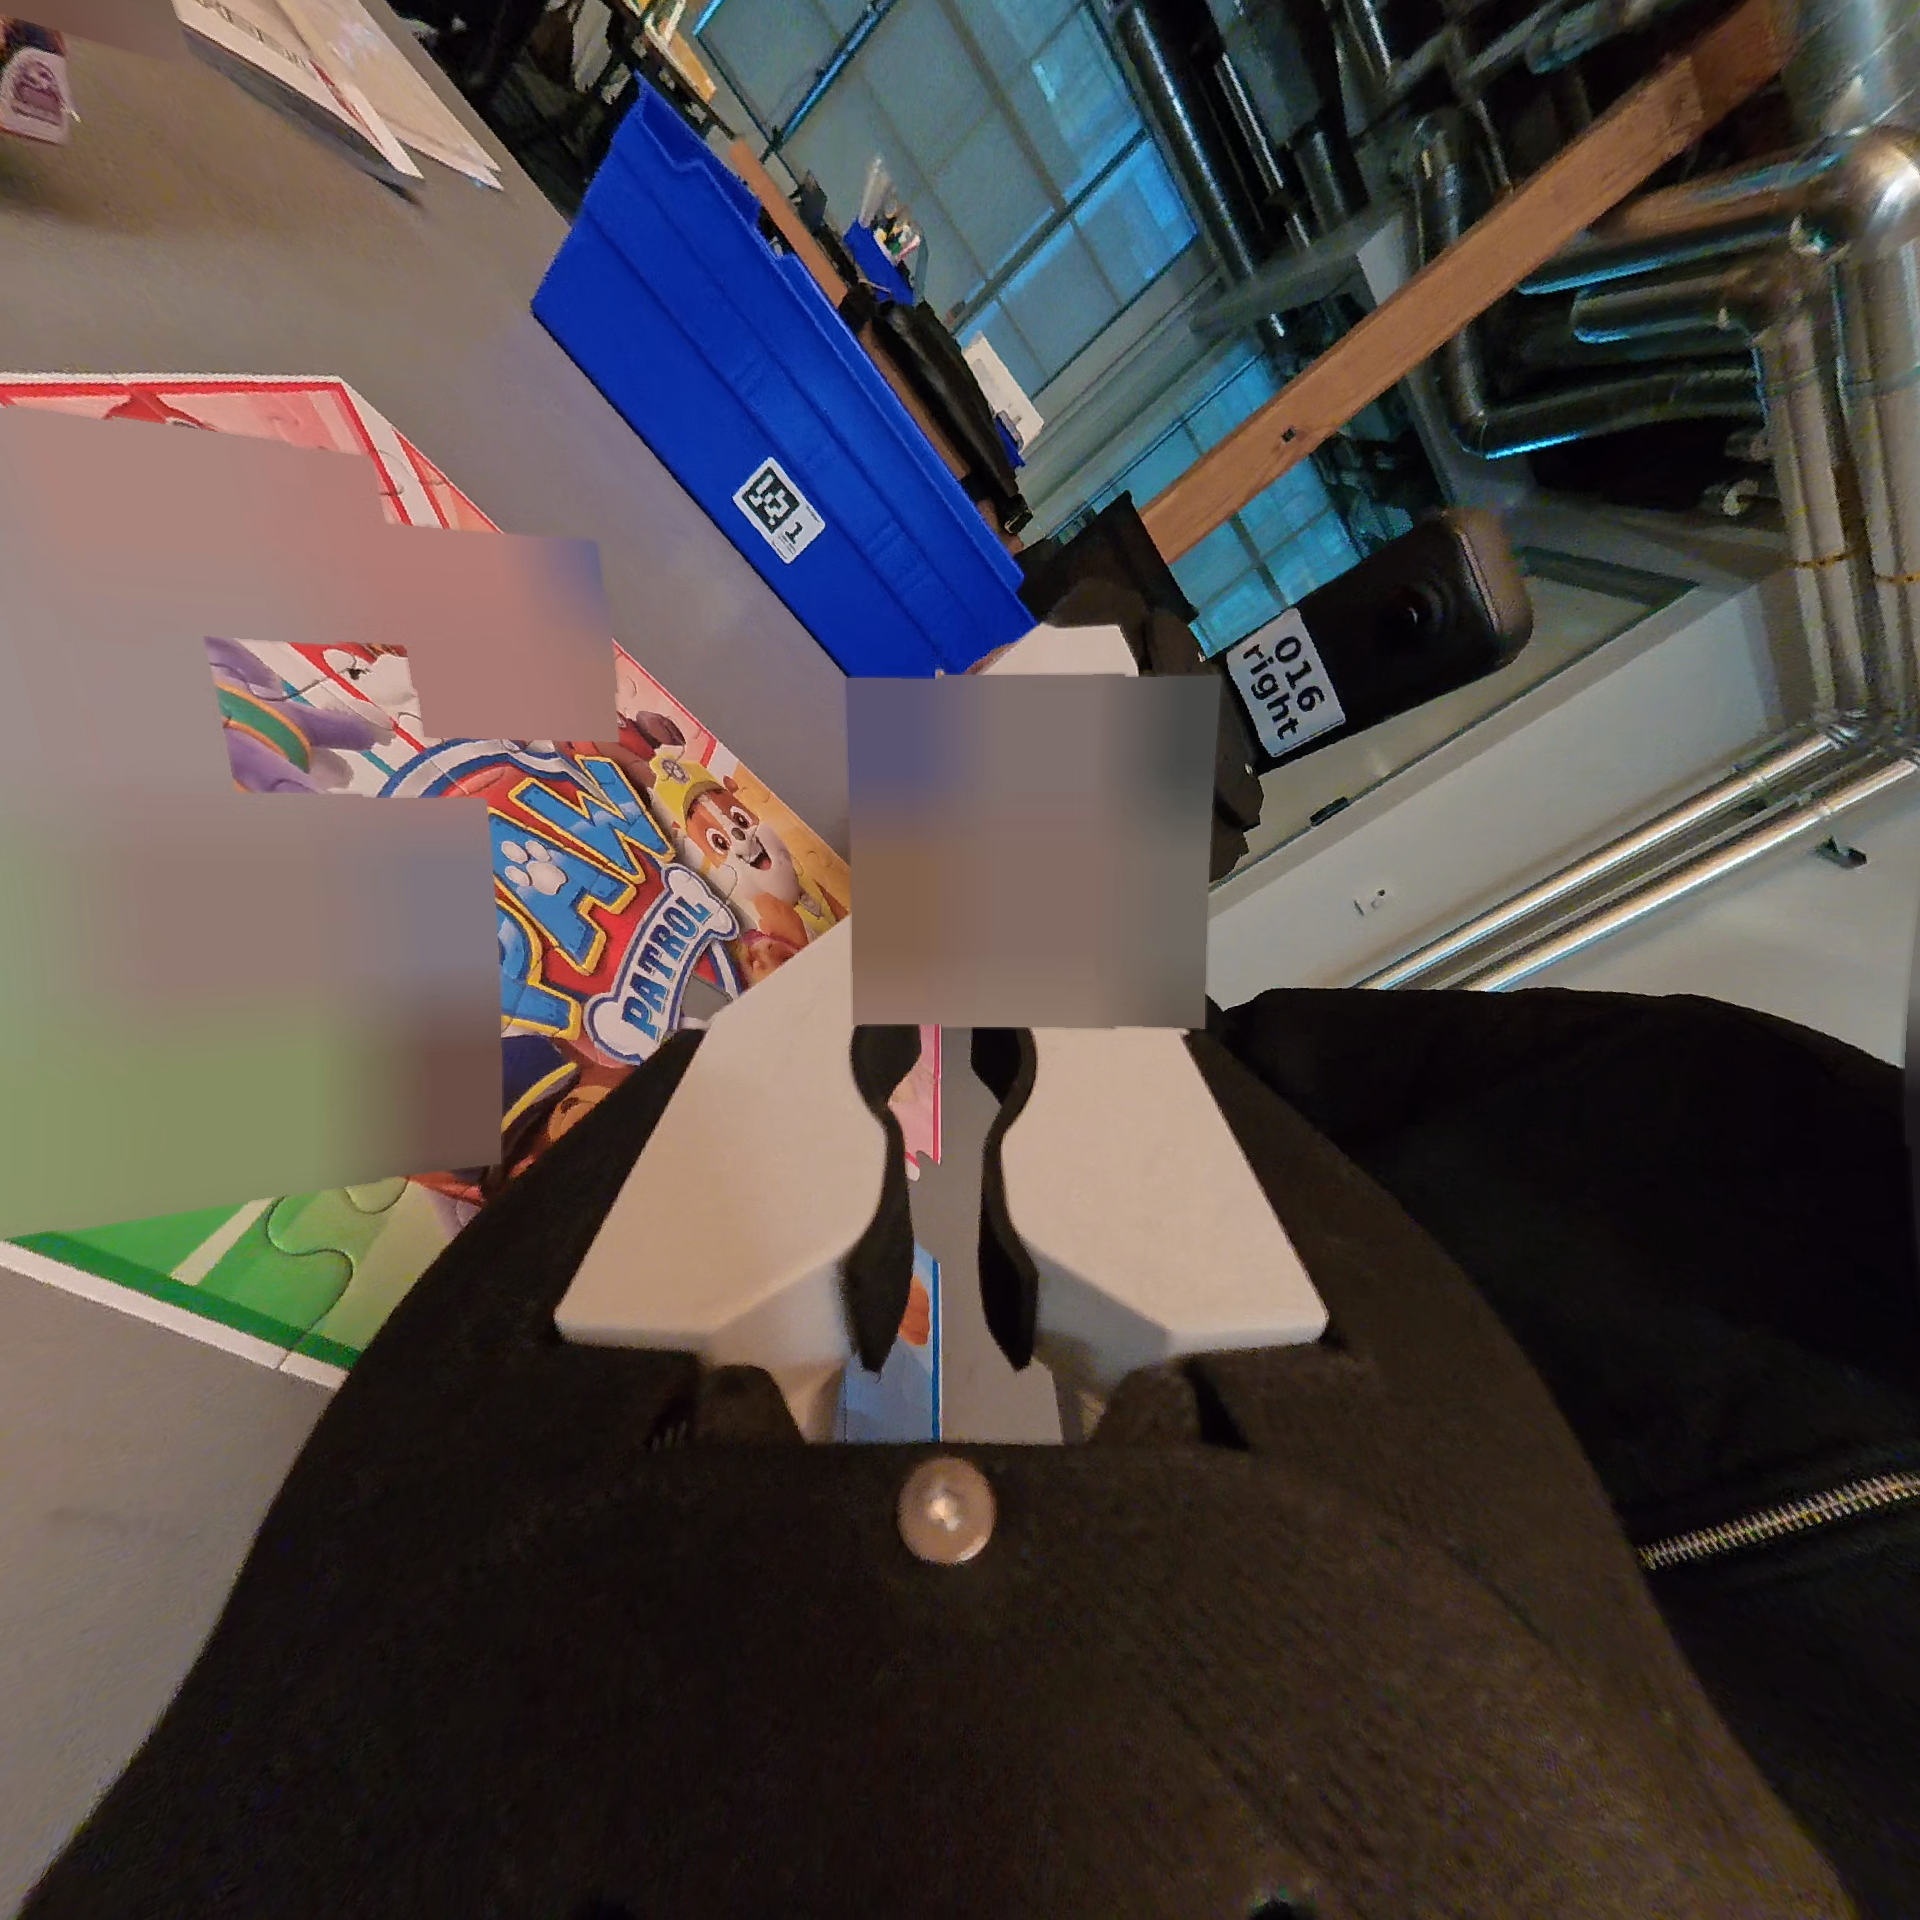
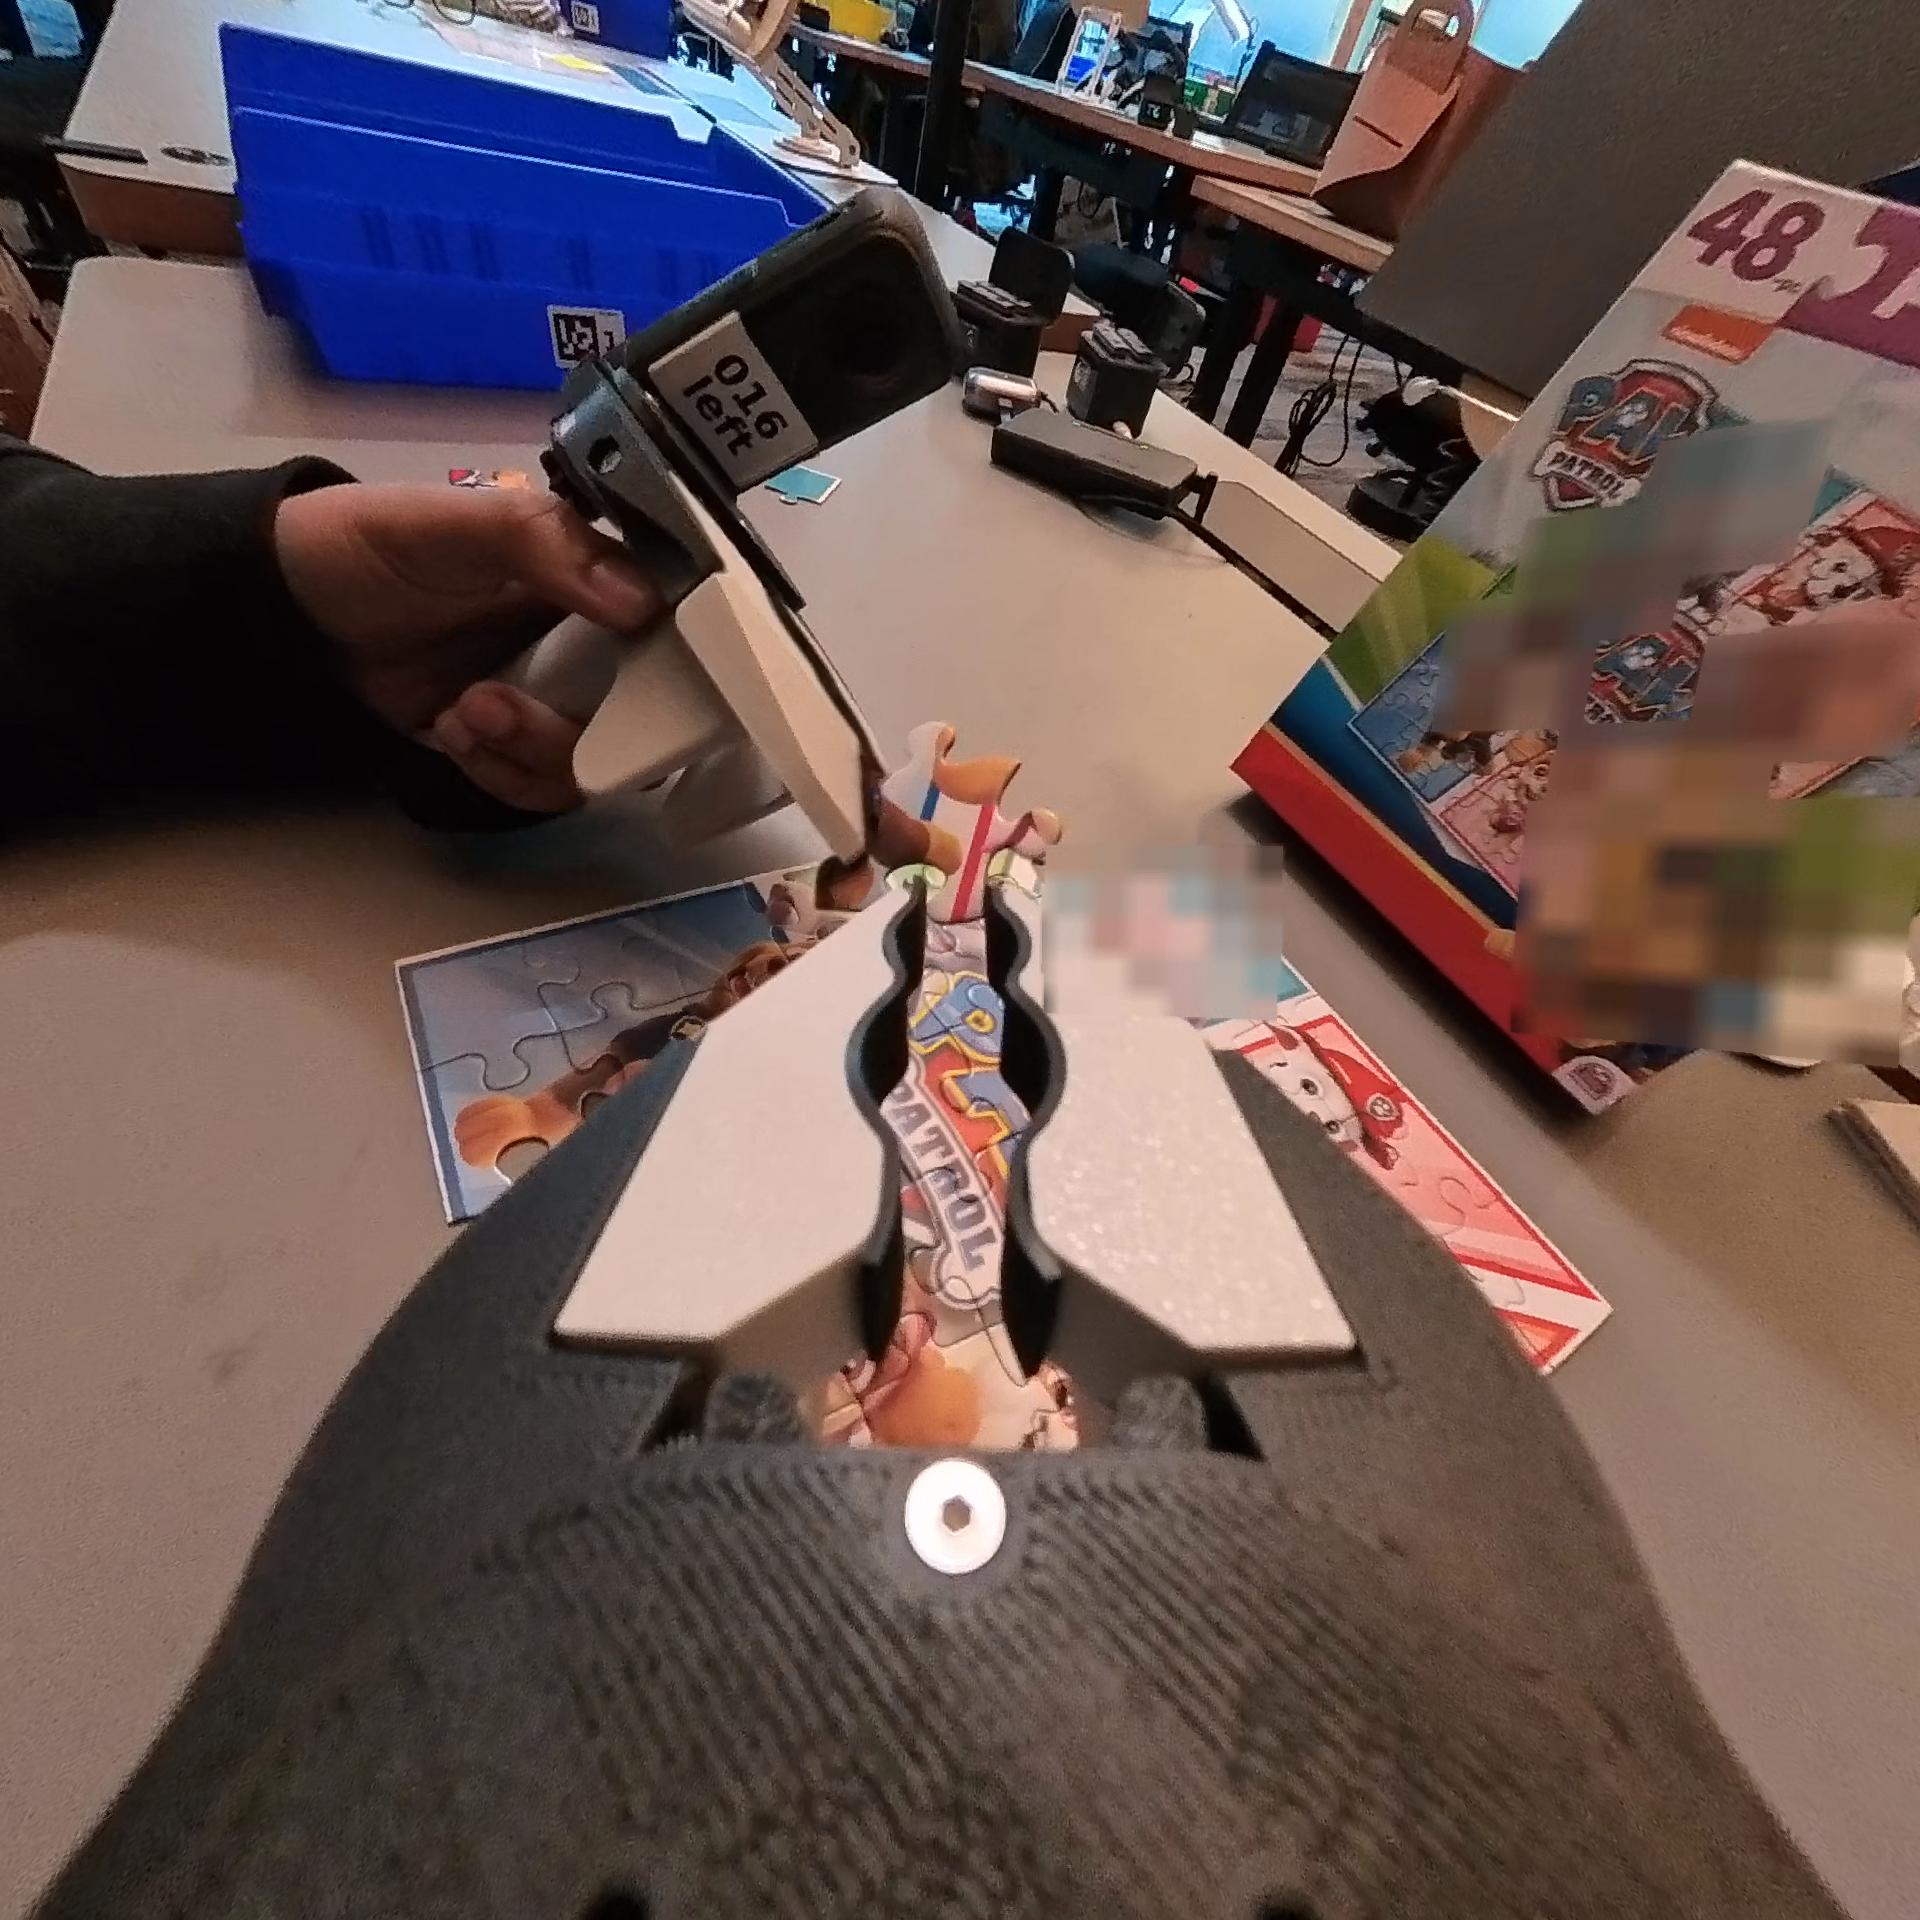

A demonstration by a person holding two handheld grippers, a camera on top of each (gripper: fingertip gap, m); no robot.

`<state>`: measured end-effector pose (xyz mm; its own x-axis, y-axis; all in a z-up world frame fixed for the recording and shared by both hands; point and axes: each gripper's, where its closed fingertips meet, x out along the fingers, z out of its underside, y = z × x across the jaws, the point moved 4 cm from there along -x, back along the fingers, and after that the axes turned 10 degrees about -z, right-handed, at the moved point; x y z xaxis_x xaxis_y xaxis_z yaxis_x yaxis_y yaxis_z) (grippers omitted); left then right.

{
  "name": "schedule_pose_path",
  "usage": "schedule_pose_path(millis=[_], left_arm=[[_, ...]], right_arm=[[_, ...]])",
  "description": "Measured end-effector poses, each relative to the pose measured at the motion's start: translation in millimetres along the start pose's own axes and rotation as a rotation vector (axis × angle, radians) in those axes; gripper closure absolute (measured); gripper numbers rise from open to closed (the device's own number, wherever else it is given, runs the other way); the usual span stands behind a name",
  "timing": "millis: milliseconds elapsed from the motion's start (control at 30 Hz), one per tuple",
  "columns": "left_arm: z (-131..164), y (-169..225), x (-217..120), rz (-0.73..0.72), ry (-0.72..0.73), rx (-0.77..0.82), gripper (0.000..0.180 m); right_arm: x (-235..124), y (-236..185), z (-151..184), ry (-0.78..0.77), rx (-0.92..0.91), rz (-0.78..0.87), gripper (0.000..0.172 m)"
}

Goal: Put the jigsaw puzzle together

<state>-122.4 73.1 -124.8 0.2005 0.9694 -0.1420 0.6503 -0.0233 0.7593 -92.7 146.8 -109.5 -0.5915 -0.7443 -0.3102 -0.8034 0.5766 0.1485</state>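
On a grey table (image 2: 1039,623) in a cluttered workshop, both the left gripper (image 2: 868,831) and the right gripper (image 2: 961,914) pinch one upright puzzle piece (image 2: 961,805) above the puzzle (image 2: 582,1018).

Looking like a lab/workshop w/ office bits: exposed metal ducts (image 1: 1849,436) and a wood beam (image 1: 1455,312) running overhead, long desks (image 2: 1226,114) w/ monitors sitting at the back, chargers (image 2: 1091,452) and a blue bin (image 2: 468,239) lying on the grey table (image 2: 208,1039).

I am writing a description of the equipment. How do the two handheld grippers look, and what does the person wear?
Each gripper has pale grey wedge-shaped fingers with wavy black pads on a dark textured body with one central screw. The left gripper has a pale handle and a black camera with a white label. The person wears a black sleeve.
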Motion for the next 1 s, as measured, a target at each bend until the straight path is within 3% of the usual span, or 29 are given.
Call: schedule_pose_path(millis=[33, 1000], left_arm=[[-0.3, 0.1, -0.3, 0.001, 0.002, -0.001, 0.180], [-12.7, -2.2, -11.0, 0.001, 0.095, -0.028, 0.180]], right_arm=[[0.2, -0.2, 0.1, -0.001, -0.001, -0.001, 0.162], [7.0, -13.8, 6.8, -0.064, -0.070, -0.072, 0.167]])
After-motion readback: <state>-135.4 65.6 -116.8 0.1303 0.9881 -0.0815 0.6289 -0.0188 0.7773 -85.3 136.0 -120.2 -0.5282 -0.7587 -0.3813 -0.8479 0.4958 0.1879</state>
